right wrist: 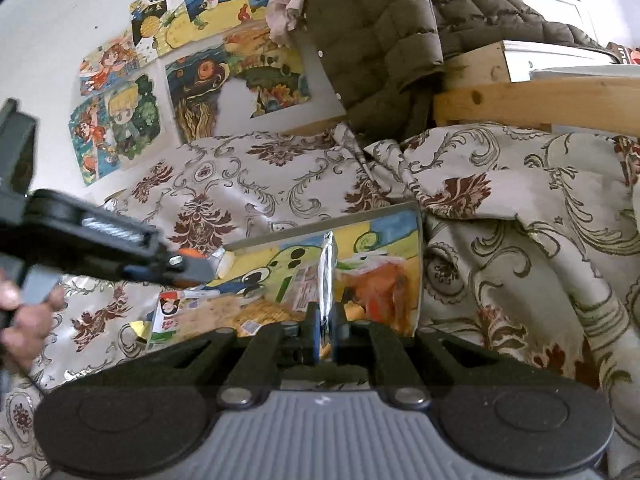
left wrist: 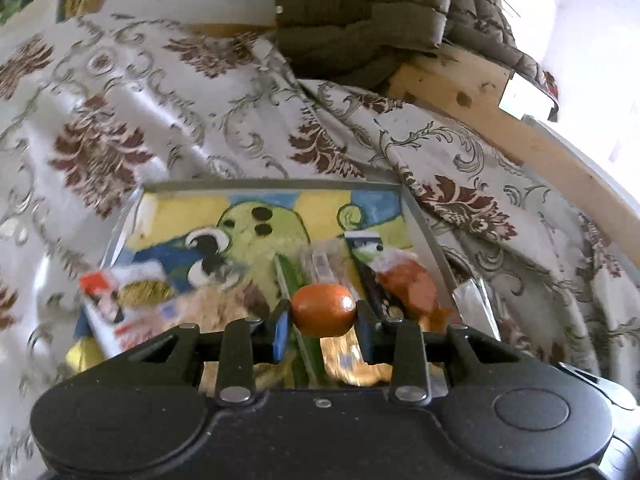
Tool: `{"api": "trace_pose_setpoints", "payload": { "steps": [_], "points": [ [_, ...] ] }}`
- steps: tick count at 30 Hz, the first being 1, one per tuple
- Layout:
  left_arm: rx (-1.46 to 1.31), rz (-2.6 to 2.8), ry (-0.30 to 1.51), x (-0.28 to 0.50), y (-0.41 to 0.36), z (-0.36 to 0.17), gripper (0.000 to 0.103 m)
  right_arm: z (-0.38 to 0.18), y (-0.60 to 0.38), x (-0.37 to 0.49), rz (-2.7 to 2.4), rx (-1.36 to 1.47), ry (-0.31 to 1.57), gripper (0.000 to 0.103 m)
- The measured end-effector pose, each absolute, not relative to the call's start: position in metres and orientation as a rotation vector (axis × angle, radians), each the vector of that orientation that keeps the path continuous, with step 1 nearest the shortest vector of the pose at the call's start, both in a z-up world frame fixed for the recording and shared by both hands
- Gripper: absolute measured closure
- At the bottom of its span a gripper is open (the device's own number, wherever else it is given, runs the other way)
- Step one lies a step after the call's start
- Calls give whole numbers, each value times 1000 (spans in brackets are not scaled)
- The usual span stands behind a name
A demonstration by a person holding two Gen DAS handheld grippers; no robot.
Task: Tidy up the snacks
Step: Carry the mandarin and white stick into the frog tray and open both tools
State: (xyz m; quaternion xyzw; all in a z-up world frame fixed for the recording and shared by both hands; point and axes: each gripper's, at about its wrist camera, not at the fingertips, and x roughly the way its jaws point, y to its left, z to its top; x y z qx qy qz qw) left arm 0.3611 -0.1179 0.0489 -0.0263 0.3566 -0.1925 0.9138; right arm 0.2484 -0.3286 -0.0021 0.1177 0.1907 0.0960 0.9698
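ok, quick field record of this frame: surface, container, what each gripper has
surface: floral cloth
container: clear box with a cartoon drawing under it, snack packets inside
left gripper: shut on orange oval snack, held above the box
right gripper: shut on the box's thin clear wall
background: drawings on wall, quilted olive blanket, wooden frame

An orange snack above a yellow-green-blue painted tray on white, maroon-floral cloth.
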Motion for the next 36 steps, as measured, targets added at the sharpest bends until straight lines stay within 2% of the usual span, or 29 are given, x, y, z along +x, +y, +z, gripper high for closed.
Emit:
{"api": "trace_pose_setpoints", "payload": {
  "steps": [7, 16, 26, 31, 36],
  "points": [
    [-76, -467, 757, 387, -134, 19, 68, -18, -332, 263, 146, 229, 427, 97],
    [-6, -539, 688, 397, -164, 7, 68, -20, -338, 272, 148, 269, 430, 97],
    [19, -547, 703, 398, -178, -7, 67, -22, -338, 273, 139, 268, 433, 96],
    [42, -550, 709, 397, -180, -6, 67, -25, -340, 275, 138, 282, 454, 91],
    [22, -543, 728, 397, -177, -1, 52, -27, -342, 275, 140, 305, 461, 90]
  ]
}}
